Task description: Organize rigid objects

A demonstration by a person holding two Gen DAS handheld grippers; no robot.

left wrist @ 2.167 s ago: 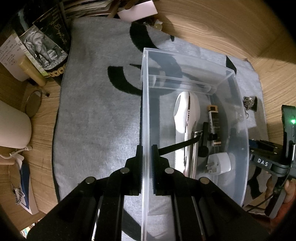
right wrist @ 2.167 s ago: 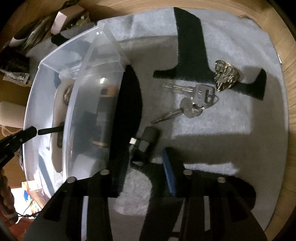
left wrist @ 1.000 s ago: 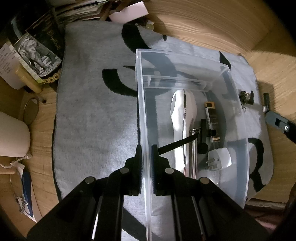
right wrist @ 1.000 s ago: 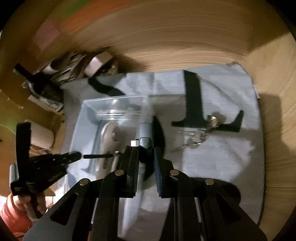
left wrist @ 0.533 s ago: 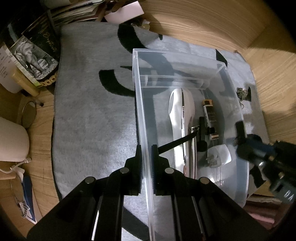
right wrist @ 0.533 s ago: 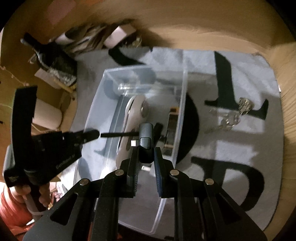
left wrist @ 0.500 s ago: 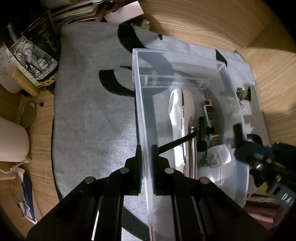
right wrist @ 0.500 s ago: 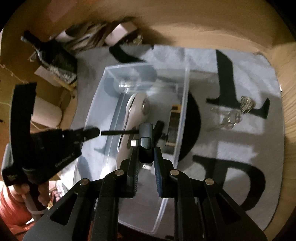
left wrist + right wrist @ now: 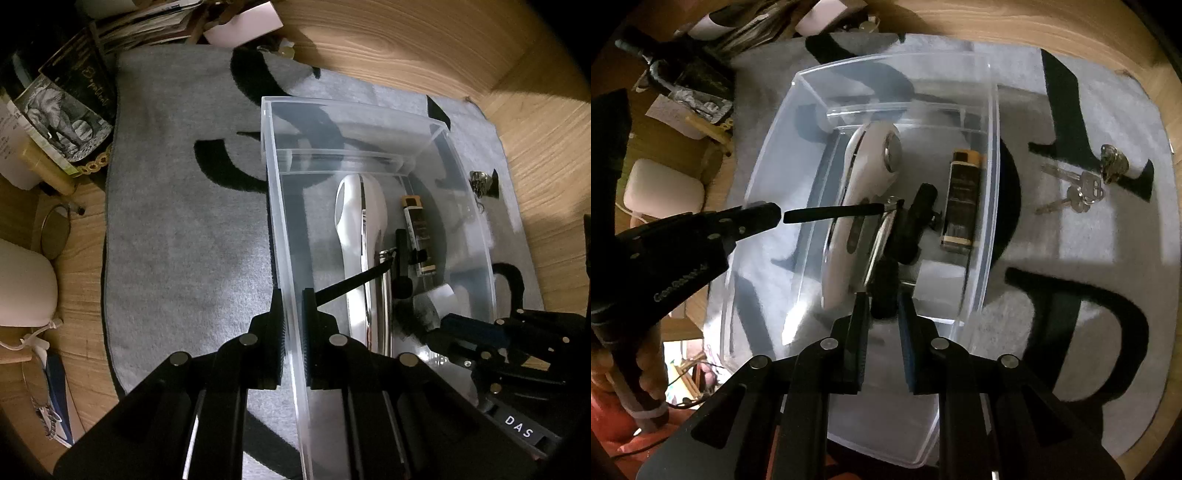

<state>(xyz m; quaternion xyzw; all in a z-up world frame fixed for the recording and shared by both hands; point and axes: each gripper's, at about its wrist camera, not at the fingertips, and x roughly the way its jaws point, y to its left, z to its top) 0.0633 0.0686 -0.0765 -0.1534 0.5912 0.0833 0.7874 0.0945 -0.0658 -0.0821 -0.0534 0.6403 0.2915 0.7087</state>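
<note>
Grey mat (image 9: pixel 1108 258): black adapter (image 9: pixel 884 295) between right fingers (image 9: pixel 858 332), over bin (image 9: pixel 991 184).
</note>
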